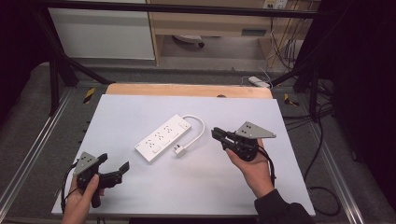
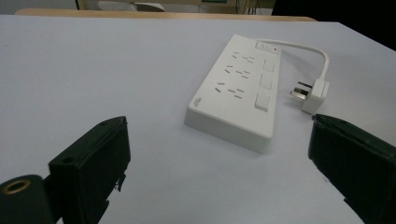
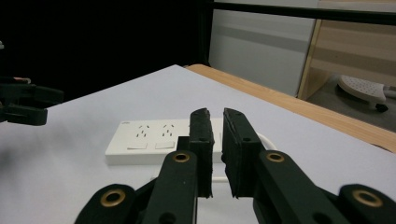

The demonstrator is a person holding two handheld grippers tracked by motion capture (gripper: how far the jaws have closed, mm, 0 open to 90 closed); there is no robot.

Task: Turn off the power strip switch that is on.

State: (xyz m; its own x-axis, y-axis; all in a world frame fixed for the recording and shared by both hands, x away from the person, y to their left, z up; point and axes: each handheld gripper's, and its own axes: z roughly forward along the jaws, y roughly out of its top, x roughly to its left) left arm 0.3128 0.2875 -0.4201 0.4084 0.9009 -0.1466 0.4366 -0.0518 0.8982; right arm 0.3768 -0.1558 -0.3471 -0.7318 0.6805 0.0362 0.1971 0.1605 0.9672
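**High view: power strip at mid-bench, my two tools on either side**

High view shows the white bench (image 1: pixel 140 196) with a white power strip (image 1: pixel 163 137) lying flat near its middle, set on a diagonal. Its short white cord (image 1: pixel 200 127) loops round from the far end and comes back to a white plug (image 1: pixel 180 149), which lies on the bench just beside the strip's right side.

My left hand-held gripper (image 1: pixel 114 169) sits near the bench's front left corner, in my left hand (image 1: pixel 84 196). Its jaws are spread wide and hold nothing. In the left gripper view the two black jaws stand at the far edges of the frame, with the power strip (image 2: pixel 238 91) and its plug (image 2: pixel 313 93) on the bench between and beyond them, apart from both jaws.

My right hand-held gripper (image 1: pixel 218 134) is to the right of the strip, in my right hand (image 1: pixel 254 170), pointing left toward the plug and cord without touching them. In the right gripper view its jaws (image 3: pixel 217 149) are drawn almost together, a narrow slit between them and nothing gripped; the power strip (image 3: pixel 154 140) lies just beyond their tips. My left hand-held gripper (image 3: pixel 23 105) shows at that view's left edge.
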